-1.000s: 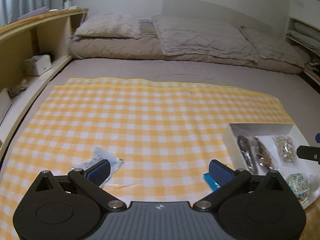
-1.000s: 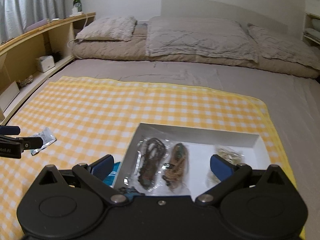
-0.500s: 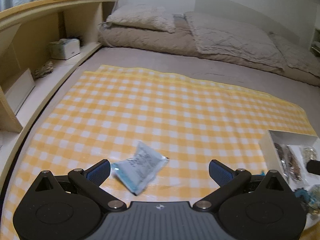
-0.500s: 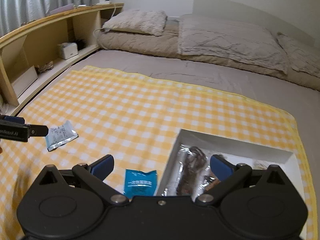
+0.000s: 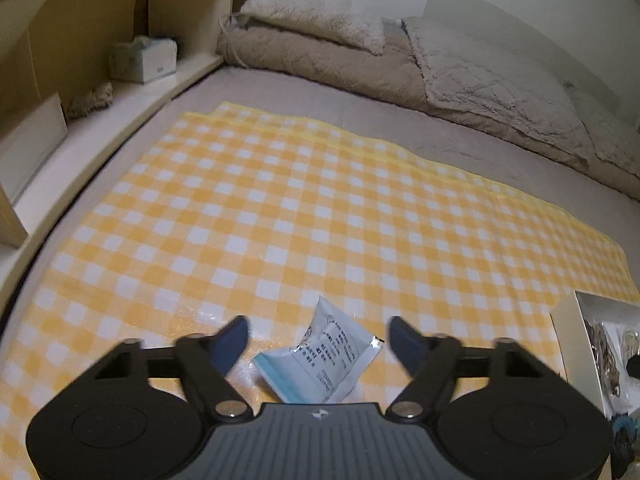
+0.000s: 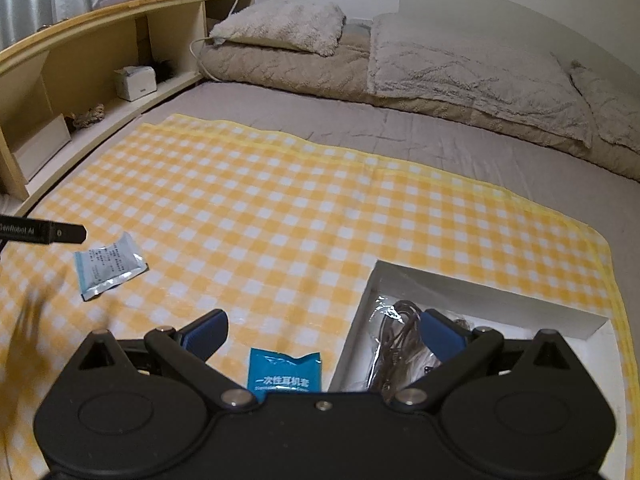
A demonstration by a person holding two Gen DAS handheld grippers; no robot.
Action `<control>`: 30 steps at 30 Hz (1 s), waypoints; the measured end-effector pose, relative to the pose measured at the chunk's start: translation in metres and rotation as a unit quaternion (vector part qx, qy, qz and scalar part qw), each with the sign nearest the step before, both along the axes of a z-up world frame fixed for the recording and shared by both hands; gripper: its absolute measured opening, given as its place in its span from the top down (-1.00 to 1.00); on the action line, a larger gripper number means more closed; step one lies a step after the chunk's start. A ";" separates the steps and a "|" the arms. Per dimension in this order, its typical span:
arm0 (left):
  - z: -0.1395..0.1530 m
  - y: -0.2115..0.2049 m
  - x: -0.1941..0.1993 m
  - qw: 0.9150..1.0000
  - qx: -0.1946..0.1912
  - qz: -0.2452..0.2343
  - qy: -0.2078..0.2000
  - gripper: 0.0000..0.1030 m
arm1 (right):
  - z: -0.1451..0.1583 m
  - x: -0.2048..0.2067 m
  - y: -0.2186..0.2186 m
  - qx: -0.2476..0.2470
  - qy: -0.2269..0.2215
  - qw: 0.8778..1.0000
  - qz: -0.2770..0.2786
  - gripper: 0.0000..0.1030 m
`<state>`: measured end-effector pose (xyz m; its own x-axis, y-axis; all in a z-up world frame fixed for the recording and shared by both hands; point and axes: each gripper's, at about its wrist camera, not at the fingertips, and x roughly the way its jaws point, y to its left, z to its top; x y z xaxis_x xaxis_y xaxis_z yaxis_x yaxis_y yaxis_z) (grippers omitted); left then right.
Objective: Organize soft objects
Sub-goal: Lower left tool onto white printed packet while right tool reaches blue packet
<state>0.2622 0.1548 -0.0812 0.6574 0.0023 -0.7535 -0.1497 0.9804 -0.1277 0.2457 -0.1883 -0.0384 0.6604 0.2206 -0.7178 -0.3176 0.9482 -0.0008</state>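
A pale blue-and-white sachet (image 5: 324, 356) lies on the yellow checked cloth (image 5: 320, 208), between the fingers of my open left gripper (image 5: 318, 338); it also shows in the right wrist view (image 6: 108, 266). A blue packet (image 6: 285, 372) lies on the cloth between the fingers of my open right gripper (image 6: 322, 330). A white box (image 6: 572, 312) to its right holds bagged cords (image 6: 400, 332); it also shows in the left wrist view (image 5: 560, 320). The left gripper's finger (image 6: 60, 233) shows at the left edge of the right wrist view.
The cloth covers a grey bed (image 6: 460, 140) with pillows and folded quilts (image 6: 460, 64) at the far end. A wooden shelf (image 6: 100, 48) with a tissue box (image 6: 136, 82) runs along the left side.
Both grippers have swung left. The left gripper has come over the pale sachet, which now lies between its fingers. The blue packet now sits between the right gripper's fingers.
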 end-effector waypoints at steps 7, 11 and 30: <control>-0.025 0.006 0.025 1.000 0.009 0.008 0.029 0.25 | -0.010 0.015 -0.003 0.000 0.011 1.000 -0.002 -1.00; -0.031 0.009 0.026 0.999 0.006 -0.006 0.049 0.40 | -0.015 0.023 -0.002 -0.002 0.014 1.000 0.001 -1.00; -0.035 -0.020 0.018 0.995 0.048 -0.040 0.081 -0.54 | -0.038 0.032 0.022 -0.140 -0.003 0.985 0.098 -0.82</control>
<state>0.2805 0.1350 -0.1160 0.5278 0.0312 -0.8488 -0.0809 0.9966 -0.0137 0.2777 -0.1666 -0.0768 0.6290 0.1375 -0.7651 -0.4938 0.8308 -0.2567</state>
